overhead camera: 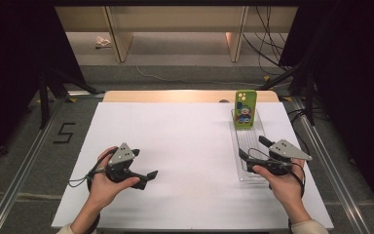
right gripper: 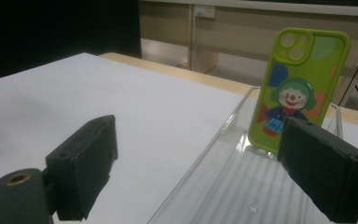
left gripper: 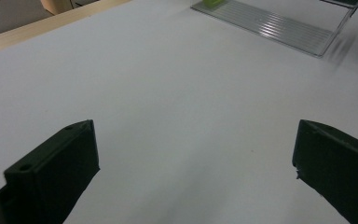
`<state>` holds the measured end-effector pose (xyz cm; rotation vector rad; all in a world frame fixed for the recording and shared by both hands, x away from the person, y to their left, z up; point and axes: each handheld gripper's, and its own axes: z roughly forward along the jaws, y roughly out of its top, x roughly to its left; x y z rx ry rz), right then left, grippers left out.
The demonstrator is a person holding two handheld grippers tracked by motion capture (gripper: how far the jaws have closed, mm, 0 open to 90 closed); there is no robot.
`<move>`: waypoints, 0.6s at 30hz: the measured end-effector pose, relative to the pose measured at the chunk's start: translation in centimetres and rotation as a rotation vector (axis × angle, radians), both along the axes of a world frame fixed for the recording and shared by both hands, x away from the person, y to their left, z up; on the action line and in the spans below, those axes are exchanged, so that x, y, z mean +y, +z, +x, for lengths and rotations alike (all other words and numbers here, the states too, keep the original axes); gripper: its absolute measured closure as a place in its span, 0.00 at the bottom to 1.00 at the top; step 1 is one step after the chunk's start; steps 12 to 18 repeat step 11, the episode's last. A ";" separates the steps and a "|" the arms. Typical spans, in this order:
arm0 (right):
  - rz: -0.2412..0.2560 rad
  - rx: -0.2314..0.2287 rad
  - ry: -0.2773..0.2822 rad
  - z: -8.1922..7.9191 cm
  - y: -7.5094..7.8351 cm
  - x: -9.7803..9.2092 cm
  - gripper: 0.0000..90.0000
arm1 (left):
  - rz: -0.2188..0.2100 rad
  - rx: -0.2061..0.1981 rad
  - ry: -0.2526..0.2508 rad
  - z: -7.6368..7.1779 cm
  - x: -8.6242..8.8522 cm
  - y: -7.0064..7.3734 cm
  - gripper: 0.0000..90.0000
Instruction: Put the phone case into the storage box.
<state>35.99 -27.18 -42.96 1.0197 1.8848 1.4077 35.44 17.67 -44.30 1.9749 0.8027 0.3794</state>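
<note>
While fingers gape, phone case (right gripper: 298,88) stands in tray (right gripper: 223,186).

I see a lime-green phone case with a cartoon clown print (overhead camera: 245,109) standing upright at the far end of a clear ribbed plastic tray (overhead camera: 260,131), far right.
</note>
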 end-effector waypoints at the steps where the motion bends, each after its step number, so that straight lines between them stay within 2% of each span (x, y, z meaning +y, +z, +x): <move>1: 0.004 -0.001 0.004 0.0 0.0 0.0 0.15 | 0.000 0.000 0.000 0.0 0.0 0.0 0.00; 9: 0.025 -0.014 0.012 -0.6 0.2 -0.1 0.15 | -0.014 -0.006 0.010 0.1 0.2 0.1 0.00; 18: 0.022 -0.017 0.015 -0.7 0.2 -0.1 0.15 | -0.016 -0.007 0.012 0.1 0.2 0.1 0.00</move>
